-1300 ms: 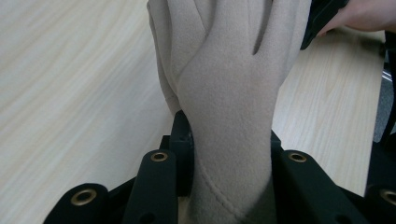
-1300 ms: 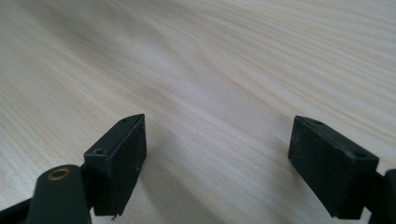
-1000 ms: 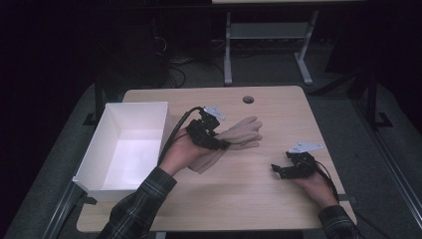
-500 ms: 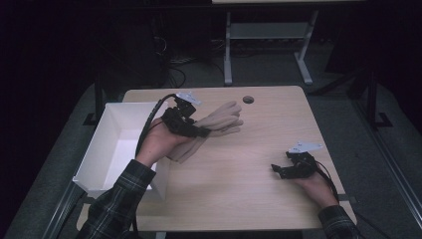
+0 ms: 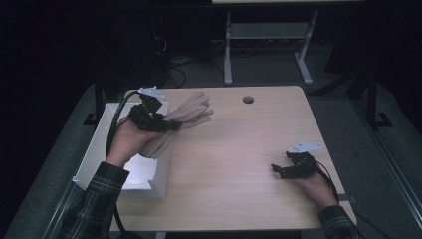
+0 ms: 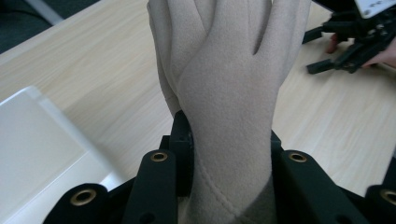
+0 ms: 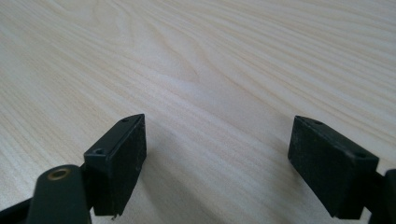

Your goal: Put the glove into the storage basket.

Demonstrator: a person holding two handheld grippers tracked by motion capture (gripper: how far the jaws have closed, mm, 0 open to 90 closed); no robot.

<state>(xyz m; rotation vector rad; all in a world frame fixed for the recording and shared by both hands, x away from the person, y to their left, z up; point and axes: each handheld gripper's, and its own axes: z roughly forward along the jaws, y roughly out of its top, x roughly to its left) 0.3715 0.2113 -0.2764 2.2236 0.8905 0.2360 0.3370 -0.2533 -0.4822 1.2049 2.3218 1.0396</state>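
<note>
At the far left a white box [image 5: 99,149] with thin, straight walls and a smooth open inside sits at the worktop's left edge, partly overhanging it. Just above its right wall the left gripper [image 5: 169,124] has its jaws closed partway on a pair of beige gloves [image 5: 186,112]; in the left gripper view the soft, suede-like gloves [image 6: 229,84] rise from between the black jaws, a stitched seam near the cuff, the fingers pointing away over the wood. The cuffs hang down behind the gripper toward the box, and the gloves are lifted clear of the worktop.

The worktop [image 5: 239,164] is pale wood laminate with fine straight grain, rounded corners and a small dark round hole [image 5: 248,99] near its back edge. The broad middle stretch between the two hands is bare.

At the right, the right gripper [image 5: 276,170] rests low near the worktop's right edge, well apart from the gloves; its jaws stand wide apart with nothing between them, and the right gripper view shows their flat, matte black pads over the bare grain.

Around the worktop the room is dark, with grey floor, loose cables and the pale legs of another table [image 5: 268,45] behind.
</note>
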